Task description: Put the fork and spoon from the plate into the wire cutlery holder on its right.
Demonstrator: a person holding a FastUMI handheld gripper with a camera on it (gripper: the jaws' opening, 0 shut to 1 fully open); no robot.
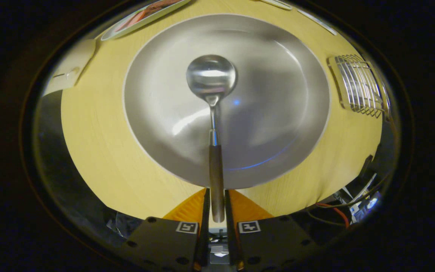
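Gripper view: the spoon (212,113) is clamped by its handle between the fingers (216,206), bowl at 12 o'clock over the plate (278,113); the wire holder (359,88) is seen at 2 o'clock on the table (96,151).

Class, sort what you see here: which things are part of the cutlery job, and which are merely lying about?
Part of the job:
gripper, shut on the spoon's handle
spoon, held over the plate
plate
wire cutlery holder, right of the plate

Lying about:
tray beyond the plate
white card
cables
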